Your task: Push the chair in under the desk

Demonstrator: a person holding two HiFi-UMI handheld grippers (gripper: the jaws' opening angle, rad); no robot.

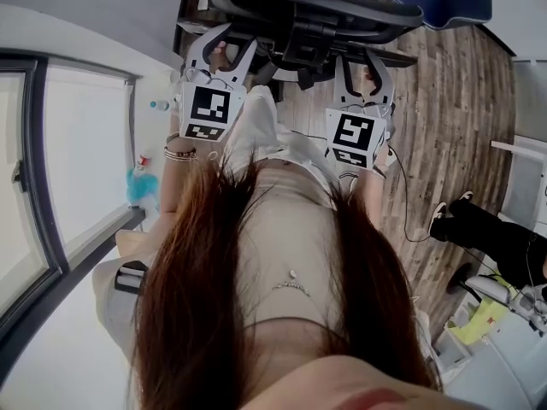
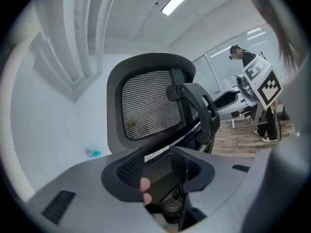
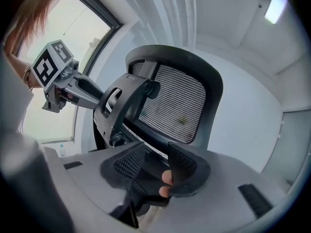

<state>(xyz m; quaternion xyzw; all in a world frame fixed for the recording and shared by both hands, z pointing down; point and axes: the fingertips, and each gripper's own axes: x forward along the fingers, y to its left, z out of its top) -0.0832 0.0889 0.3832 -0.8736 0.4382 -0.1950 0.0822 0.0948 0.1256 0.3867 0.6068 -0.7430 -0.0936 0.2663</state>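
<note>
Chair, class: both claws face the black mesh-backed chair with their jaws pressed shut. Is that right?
Not quite. The left claw and the right claw do face the chair, but their jaws stand apart, not shut. The left and right gripper views each show the gap.

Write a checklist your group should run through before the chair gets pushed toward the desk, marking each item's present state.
1. Left gripper jaws apart, nothing clamped: ok.
2. Right gripper jaws apart, nothing clamped: ok.
3. Both grippers aimed at the rear of the office chair: ok.
4. Either gripper touching the chair: cannot tell.
5. Desk ahead of the chair: cannot tell; no view shows it clearly.
6. Wooden floor ahead of the chair's wheels: cannot tell; the chair hides it.
</note>
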